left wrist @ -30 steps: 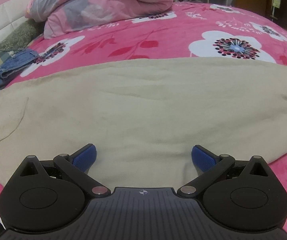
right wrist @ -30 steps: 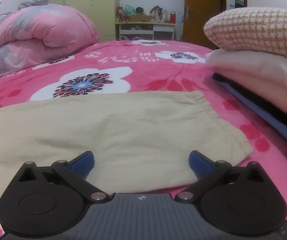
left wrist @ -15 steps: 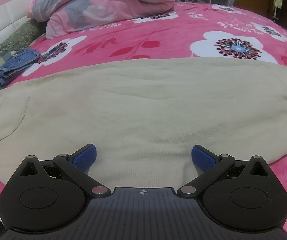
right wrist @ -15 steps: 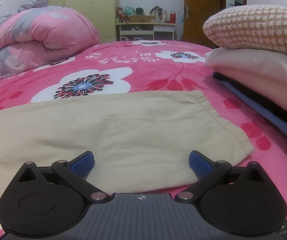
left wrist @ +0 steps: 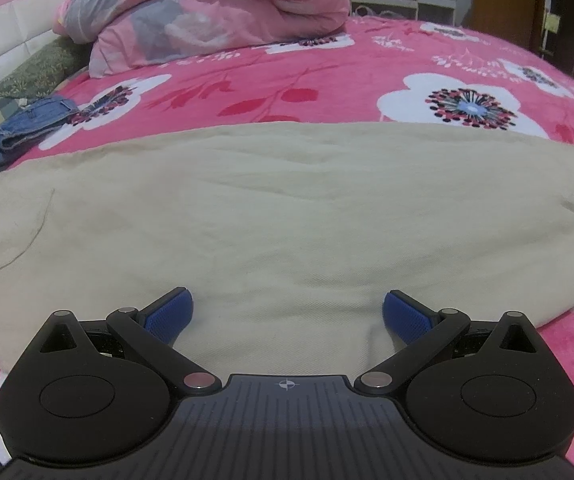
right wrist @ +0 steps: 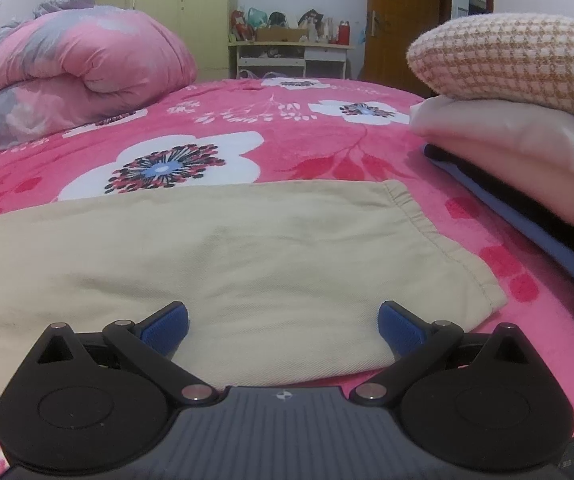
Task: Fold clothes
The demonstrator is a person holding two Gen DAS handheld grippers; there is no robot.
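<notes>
The left gripper (left wrist: 285,314) is held wide open, low over the near edge of the tan pants (left wrist: 287,216). The right gripper (right wrist: 283,326) is wide open too, close to the cuff end (right wrist: 439,236). The pants are laid flat on the pink bed cover (right wrist: 307,148), stretched long from left to right. The cuff is best reached by the right gripper.

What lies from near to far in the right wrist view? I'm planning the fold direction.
Right gripper, fingers open → beige trousers → pink floral bedspread → white shelf unit against the back wall.
</notes>
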